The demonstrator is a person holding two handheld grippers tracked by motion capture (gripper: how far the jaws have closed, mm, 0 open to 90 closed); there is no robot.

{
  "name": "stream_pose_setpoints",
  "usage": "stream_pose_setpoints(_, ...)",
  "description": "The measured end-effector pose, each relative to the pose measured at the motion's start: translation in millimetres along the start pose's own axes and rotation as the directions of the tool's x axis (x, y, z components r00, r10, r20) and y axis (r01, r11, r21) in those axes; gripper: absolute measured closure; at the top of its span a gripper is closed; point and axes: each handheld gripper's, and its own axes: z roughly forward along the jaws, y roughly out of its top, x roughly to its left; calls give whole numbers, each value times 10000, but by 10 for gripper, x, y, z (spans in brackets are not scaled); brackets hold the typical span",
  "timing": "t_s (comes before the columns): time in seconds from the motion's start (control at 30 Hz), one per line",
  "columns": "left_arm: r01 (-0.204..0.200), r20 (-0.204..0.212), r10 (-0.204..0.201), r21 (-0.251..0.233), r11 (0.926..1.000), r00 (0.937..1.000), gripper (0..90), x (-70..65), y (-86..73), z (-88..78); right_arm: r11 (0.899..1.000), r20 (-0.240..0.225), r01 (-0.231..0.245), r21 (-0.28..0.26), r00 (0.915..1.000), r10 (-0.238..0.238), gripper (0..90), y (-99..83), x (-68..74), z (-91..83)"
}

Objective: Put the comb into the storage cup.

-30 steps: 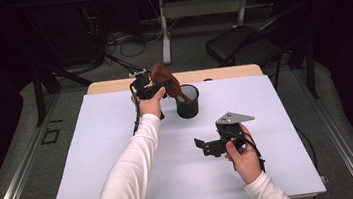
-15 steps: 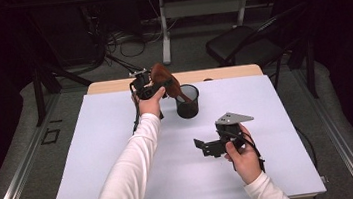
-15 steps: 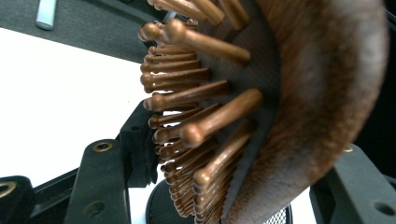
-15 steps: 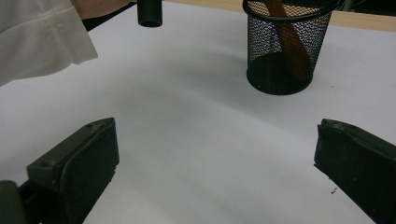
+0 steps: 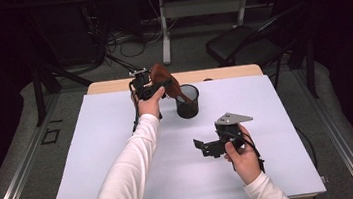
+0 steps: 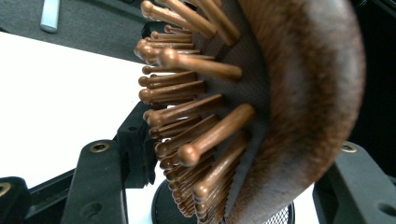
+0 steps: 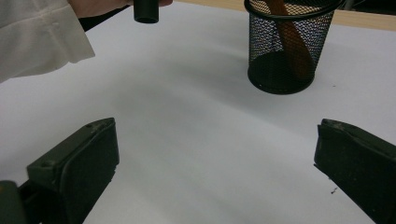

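The left gripper's (image 5: 155, 88) jaws have just been opening around the hairbrush (image 5: 166, 80), whose handle is lodged in the mesh cup (image 5: 188, 101); release is judged underway; the right gripper (image 5: 205, 146) is held spread.

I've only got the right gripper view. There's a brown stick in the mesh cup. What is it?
Observer: A wooden hairbrush; its handle is in the mesh cup, head tilted out.
Operator: Held by anything?
Observer: Its head is between the jaws of the left gripper, which have just been opening; whether the pads press it, I can't tell.
Operator: Where's the right gripper?
Observer: In the person's right hand, short of the cup, jaws open and empty.
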Motion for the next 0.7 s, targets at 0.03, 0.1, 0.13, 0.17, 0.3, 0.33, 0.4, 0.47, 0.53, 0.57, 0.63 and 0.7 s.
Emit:
stream_pose_setpoints(0.03,89,17,-89,-6,10000,10000,407,-1,-2,-1,10000,1,-4,16,10000,4,0,0,1,1)
stream_pose_setpoints(0.1,220,92,-219,-56,9997,9997,403,0,-4,2,10000,8,5,23,10000,-5,0,-1,-1,4)
stream_pose_setpoints(0.13,231,81,-231,-114,9997,9997,400,0,-3,1,10000,13,7,25,10000,-8,0,-1,-2,4)
stream_pose_setpoints(0.17,238,93,-237,-126,9996,9997,398,1,-2,1,10000,11,13,23,10000,-13,0,-1,-2,4)
stream_pose_setpoints(0.3,168,176,-166,-115,9998,9997,350,-7,-9,11,10000,28,21,22,10000,-21,0,-2,-9,6)
stream_pose_setpoints(0.33,191,224,-188,-142,9997,9996,331,-15,-12,14,10000,28,18,31,10000,-18,0,-2,-8,6)
stream_pose_setpoints(0.4,126,169,-123,-207,9997,9998,301,-36,-16,17,10000,4,18,50,10000,-19,0,-2,-6,7)
stream_pose_setpoints(0.47,75,110,-72,-297,9995,9999,262,-50,-20,16,10000,3,29,56,10000,-29,0,-3,-5,9)
stream_pose_setpoints(0.53,-139,-8,139,-489,9987,9999,211,-65,-19,13,10000,12,60,59,10000,-60,0,-4,-5,10)
stream_pose_setpoints(0.57,-238,-38,236,-494,9985,9997,196,-72,-17,5,10000,4,57,62,10000,-57,0,-4,-4,10)
stream_pose_setpoints(0.63,-209,-47,207,-562,9982,9998,183,-81,-14,-1,10000,6,69,64,10000,-69,0,-4,-3,9)
stream_pose_setpoints(0.7,-226,-53,223,-591,9980,9997,168,-83,-11,-6,10000,0,67,64,10000,-67,0,-4,-1,8)
